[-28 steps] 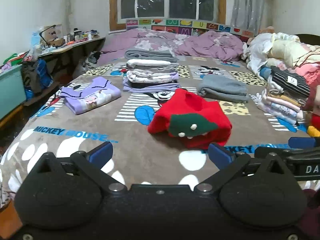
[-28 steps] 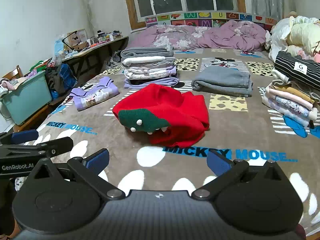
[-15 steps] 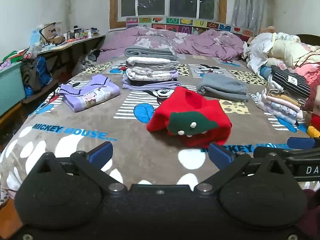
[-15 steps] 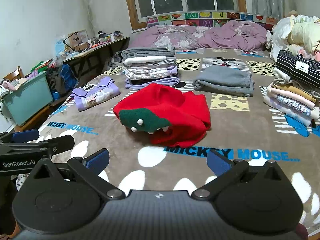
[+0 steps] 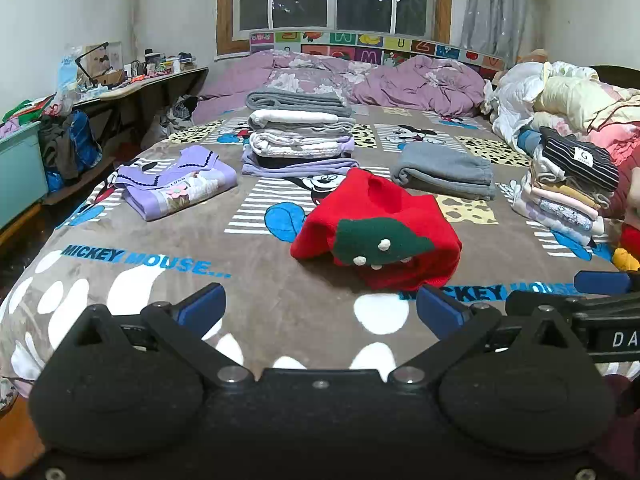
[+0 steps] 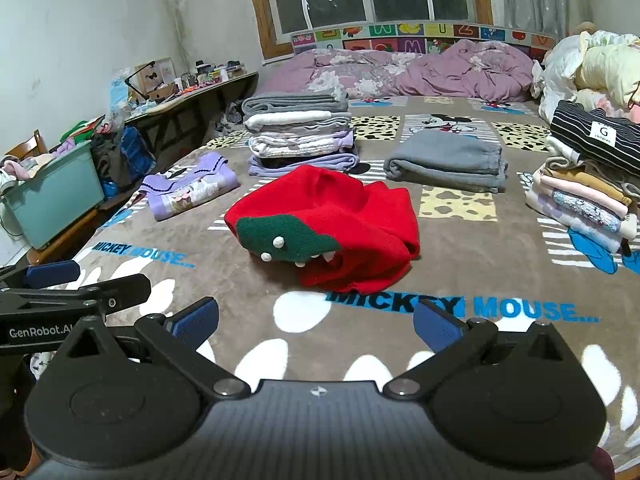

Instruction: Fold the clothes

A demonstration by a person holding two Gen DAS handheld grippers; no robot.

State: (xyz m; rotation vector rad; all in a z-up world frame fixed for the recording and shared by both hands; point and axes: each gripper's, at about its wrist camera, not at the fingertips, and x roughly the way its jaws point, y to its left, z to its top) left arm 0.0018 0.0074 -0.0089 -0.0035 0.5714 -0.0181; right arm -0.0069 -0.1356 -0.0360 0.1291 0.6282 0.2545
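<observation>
A crumpled red sweater (image 5: 384,216) with a green patch and white pom-poms lies on the brown Mickey Mouse blanket (image 5: 168,292) in the middle of the bed; it also shows in the right wrist view (image 6: 340,216). My left gripper (image 5: 320,310) is open and empty, held short of the sweater near the bed's front edge. My right gripper (image 6: 316,322) is open and empty, also short of the sweater. Each gripper shows at the edge of the other's view.
A tall stack of folded clothes (image 5: 298,140) stands behind the sweater. A folded purple top (image 5: 176,184) lies left, a folded grey garment (image 5: 444,170) right, another stack (image 5: 568,184) far right. A teal bin (image 6: 52,192) and cluttered desk (image 6: 188,92) stand left of the bed.
Both grippers have tilted up and drawn back slightly; the sweater sits a little farther off. Nothing was grasped or moved.
</observation>
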